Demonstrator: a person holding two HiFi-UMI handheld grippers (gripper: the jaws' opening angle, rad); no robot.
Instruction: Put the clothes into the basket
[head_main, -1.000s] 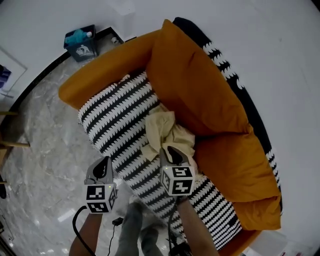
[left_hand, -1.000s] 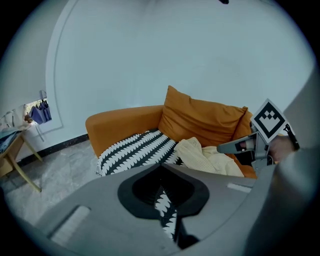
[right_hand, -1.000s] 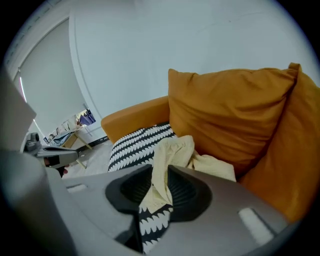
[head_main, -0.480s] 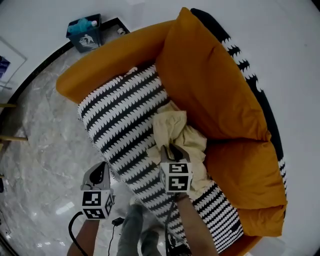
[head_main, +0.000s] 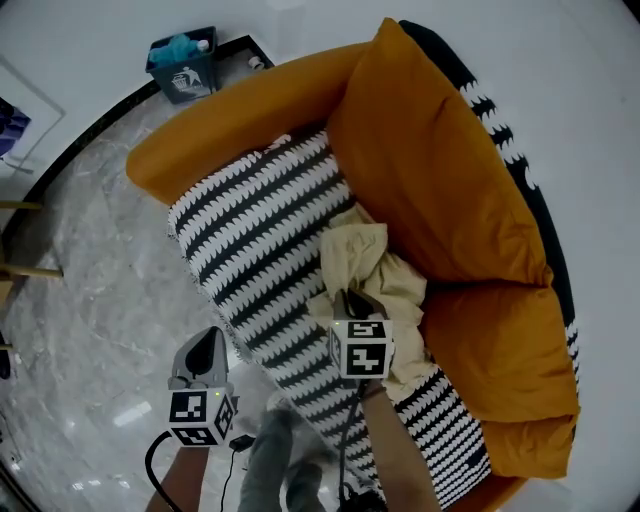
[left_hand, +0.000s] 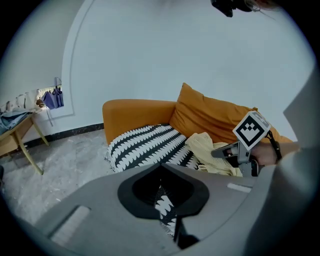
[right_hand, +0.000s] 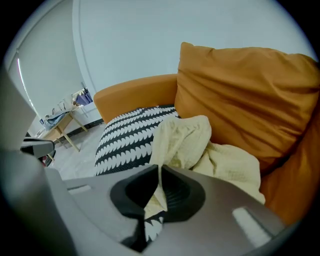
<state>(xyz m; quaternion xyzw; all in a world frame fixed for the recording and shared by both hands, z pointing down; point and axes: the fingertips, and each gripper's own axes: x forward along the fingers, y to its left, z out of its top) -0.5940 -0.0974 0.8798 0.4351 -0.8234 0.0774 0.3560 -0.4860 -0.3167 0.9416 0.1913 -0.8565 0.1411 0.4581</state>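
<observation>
A crumpled pale yellow garment (head_main: 372, 268) lies on the sofa's black-and-white striped seat (head_main: 260, 230), against the orange back cushion. My right gripper (head_main: 349, 299) is down on the garment's near edge. Its jaws are closing, and a fold of the yellow cloth (right_hand: 200, 145) is pinched between them in the right gripper view (right_hand: 160, 171). My left gripper (head_main: 207, 350) hangs over the floor just off the seat's front edge, shut with nothing in it (left_hand: 161, 168). From the left gripper view the garment (left_hand: 206, 146) and the right gripper (left_hand: 220, 151) show at the right.
Big orange cushions (head_main: 440, 170) and an orange armrest (head_main: 230, 115) bound the seat. A dark blue bin (head_main: 186, 66) with teal contents stands on the marble floor (head_main: 90, 270) by the far wall. A wooden table (left_hand: 20, 137) stands at the left. The person's legs (head_main: 270, 460) are below.
My right gripper has come down onto the yellow garment and its jaws have closed on a fold of it. My left gripper has sunk a little beside the seat front.
</observation>
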